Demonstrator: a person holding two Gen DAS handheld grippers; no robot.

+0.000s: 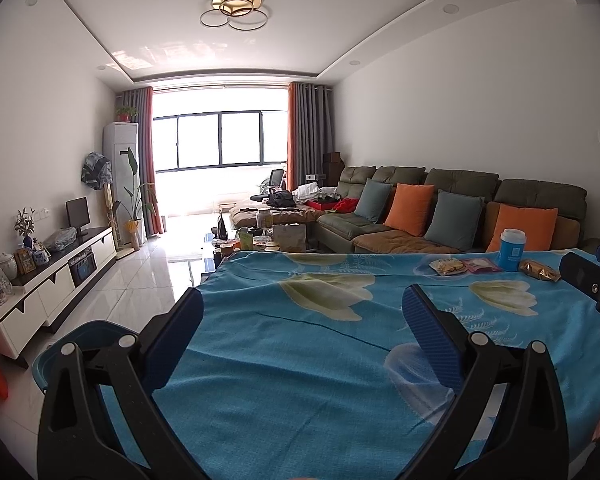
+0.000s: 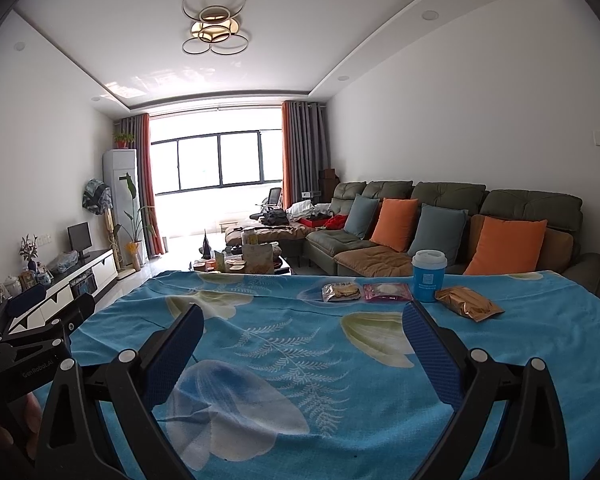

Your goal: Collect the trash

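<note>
Trash lies at the far right of a table covered with a blue floral cloth [image 2: 300,360]: a blue paper cup with a white lid [image 2: 428,276], a gold foil wrapper [image 2: 468,303], a pink packet [image 2: 387,292] and a clear snack packet [image 2: 341,292]. They also show in the left wrist view: the cup [image 1: 511,250], the gold wrapper [image 1: 539,270], the pink packet [image 1: 481,265], the snack packet [image 1: 447,266]. My left gripper [image 1: 302,304] is open and empty over the cloth. My right gripper [image 2: 302,320] is open and empty, short of the trash.
A blue bin [image 1: 80,344] stands at the table's left edge by my left gripper. Beyond the table are a cluttered coffee table [image 2: 244,262], a sofa with cushions [image 2: 440,224] at right and a TV cabinet [image 1: 52,276] at left.
</note>
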